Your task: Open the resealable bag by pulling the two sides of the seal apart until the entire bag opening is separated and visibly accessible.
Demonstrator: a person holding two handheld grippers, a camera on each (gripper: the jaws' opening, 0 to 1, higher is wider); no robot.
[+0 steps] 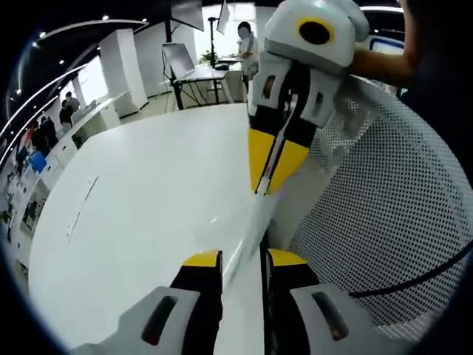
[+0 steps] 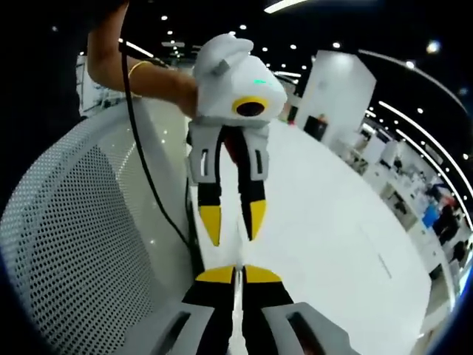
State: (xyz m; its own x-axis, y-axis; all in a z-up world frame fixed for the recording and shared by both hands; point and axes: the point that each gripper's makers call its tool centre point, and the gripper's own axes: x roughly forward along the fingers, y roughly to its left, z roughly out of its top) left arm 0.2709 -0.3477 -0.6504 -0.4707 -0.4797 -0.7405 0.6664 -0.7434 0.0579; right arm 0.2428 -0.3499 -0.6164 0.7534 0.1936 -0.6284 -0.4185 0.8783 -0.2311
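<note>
Bag hangs stretched between both grippers over white table, clear film, hard to see.

Right gripper clamped tight on far edge. Left gripper jaws slightly apart around near edge, grip looks loose; in right gripper view, left gripper reads parted too.

Tip: firm up left pinch first, then pull straight apart, steady, no twisting, or film slips out. Perforated chair back close beside, watch elbow room.
</note>
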